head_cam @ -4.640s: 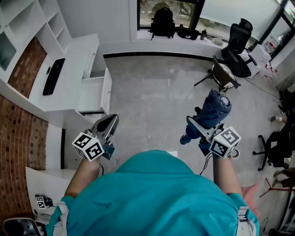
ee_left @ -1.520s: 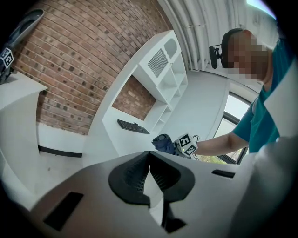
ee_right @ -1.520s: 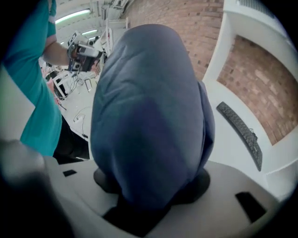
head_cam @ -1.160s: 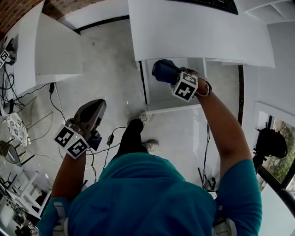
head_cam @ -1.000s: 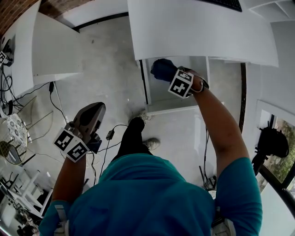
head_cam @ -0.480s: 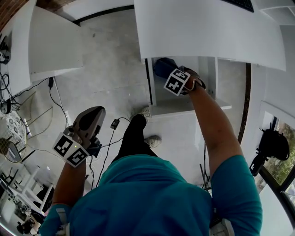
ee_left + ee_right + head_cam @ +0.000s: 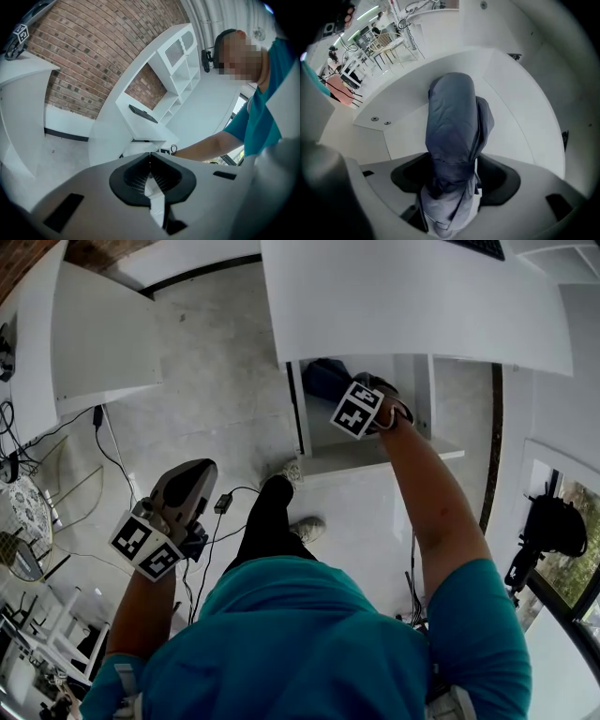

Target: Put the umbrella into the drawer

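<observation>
The folded dark blue umbrella (image 7: 322, 378) lies in the open white drawer (image 7: 302, 423) under the desk top, partly hidden by that top. My right gripper (image 7: 367, 390) points straight down into the drawer. In the right gripper view the umbrella (image 7: 452, 126) runs away between the jaws over the drawer floor (image 7: 515, 112). The right gripper (image 7: 454, 177) has just been opening, and its pads stand beside the fabric with a thin gap on the right. My left gripper (image 7: 199, 472) hangs over the floor at the left, shut and empty (image 7: 150, 161).
The white desk top (image 7: 412, 306) overhangs the back of the drawer. A second white counter (image 7: 103, 334) stands at the upper left. Cables and a plug (image 7: 223, 504) lie on the grey floor beside the person's leg and shoe (image 7: 305, 529).
The right gripper has sunk into the drawer with the umbrella, which now sits further under the desk top. The left gripper has barely moved.
</observation>
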Demonstrator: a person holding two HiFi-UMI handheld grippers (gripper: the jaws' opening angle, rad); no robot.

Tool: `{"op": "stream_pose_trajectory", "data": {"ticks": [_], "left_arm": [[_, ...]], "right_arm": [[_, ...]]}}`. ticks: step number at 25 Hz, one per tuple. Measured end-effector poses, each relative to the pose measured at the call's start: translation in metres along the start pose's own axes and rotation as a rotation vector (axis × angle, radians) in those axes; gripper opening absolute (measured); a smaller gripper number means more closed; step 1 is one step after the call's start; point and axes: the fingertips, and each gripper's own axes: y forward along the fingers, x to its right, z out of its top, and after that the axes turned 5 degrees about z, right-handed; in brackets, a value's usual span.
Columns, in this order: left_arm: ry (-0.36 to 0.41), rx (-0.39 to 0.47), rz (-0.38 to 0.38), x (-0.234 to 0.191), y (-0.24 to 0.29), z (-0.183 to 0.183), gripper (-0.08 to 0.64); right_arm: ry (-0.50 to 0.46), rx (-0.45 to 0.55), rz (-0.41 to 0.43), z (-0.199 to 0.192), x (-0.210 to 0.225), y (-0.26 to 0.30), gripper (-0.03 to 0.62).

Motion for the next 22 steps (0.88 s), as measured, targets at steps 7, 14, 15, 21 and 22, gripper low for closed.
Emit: {"op": "stream_pose_trajectory", "data": {"ticks": [7, 14, 15, 21, 22], "left_arm": [[0.021, 0.004, -0.044, 0.016, 0.007, 0.011, 0.017], [0.072, 0.01, -0.132, 0.05, 0.017, 0.034, 0.017], [0.081, 0.012, -0.147, 0.056, 0.018, 0.039, 0.017], [0.153, 0.024, -0.267, 0.109, 0.037, 0.075, 0.017], [0.168, 0.026, -0.293, 0.121, 0.042, 0.081, 0.017]], "right_arm": [[0.052, 0.106, -0.027, 0.005, 0.007, -0.037, 0.282], [0.182, 0.255, -0.057, -0.004, 0.012, -0.107, 0.282], [0.202, 0.279, -0.059, -0.006, 0.01, -0.119, 0.282], [0.325, 0.466, -0.104, -0.026, 0.003, -0.213, 0.282], [0.352, 0.501, -0.118, -0.033, 0.003, -0.23, 0.282]]}}
